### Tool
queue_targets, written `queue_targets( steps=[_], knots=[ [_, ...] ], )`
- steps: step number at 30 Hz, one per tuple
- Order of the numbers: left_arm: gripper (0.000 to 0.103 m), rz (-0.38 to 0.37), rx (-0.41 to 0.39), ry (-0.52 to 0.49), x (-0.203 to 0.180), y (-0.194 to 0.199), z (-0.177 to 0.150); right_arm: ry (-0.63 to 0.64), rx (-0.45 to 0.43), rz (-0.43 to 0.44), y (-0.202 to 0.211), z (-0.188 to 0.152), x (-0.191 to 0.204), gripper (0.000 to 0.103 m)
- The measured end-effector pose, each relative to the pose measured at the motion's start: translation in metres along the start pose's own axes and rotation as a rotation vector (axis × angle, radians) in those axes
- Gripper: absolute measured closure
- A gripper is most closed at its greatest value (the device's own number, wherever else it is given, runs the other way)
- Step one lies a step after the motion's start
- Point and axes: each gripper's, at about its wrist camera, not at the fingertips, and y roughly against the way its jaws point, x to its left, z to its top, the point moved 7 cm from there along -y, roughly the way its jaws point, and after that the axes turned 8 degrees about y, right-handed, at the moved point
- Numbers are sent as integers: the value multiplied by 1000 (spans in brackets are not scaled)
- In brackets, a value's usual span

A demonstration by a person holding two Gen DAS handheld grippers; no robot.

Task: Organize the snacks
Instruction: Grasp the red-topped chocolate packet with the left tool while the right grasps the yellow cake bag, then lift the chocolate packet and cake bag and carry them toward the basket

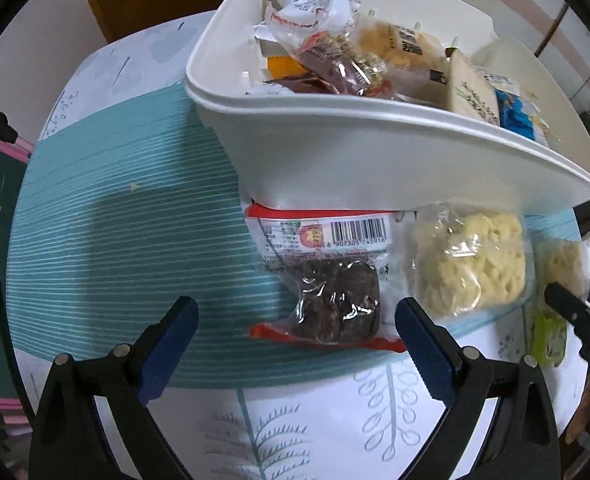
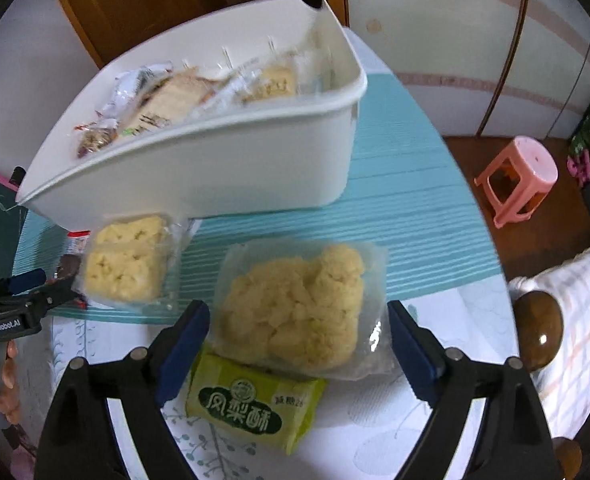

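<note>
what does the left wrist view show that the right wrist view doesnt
Only the left wrist view shows the dark brown snack's whole red-edged packet with its barcode, lying between the open left gripper fingers, and the red and orange packets inside the bin.

Only the right wrist view shows the pink stool on the floor and the green packet's printed front, under the open right gripper.

Both show the white bin of snacks, the pale crumbly snack bags and the teal striped mat.

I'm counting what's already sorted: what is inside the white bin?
The white bin holds a heap of wrapped snacks: clear packets with red print, a dark reddish pack, pale pastry packs, a blue one. Anything beneath the top layer is hidden.
</note>
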Motion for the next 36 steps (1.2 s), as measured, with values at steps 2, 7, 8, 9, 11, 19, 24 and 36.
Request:
queue_targets(
  steps=[2, 7, 8, 9, 11, 19, 24, 36],
  knots=[
    [11, -7, -2, 13, 1, -2, 0, 14, -10, -20, 0, 1, 1, 12],
    [36, 0, -51, -4, -2, 5, 1, 47, -25, -65, -2, 1, 6, 12],
    [37, -6, -54, 4, -1, 6, 0, 55, -28, -74, -3, 0, 7, 12],
    [39, -13, -62, 14, 0, 8, -1, 65, -31, -85, -3, -1, 8, 13],
    [42, -21, -72, 22, 7, 8, -4, 78, -42, -101, -1, -3, 10, 15],
    [58, -28, -87, 40, 14, 18, -23, 65, -83, -70, 6, -10, 12, 35],
    [59, -29, -76, 40, 18, 27, -38, 42, -93, -18, 14, -17, 16, 36],
    [59, -65, -146, 4, 15, 80, -67, 11, -169, 58, 55, -35, 33, 37]
  ],
)
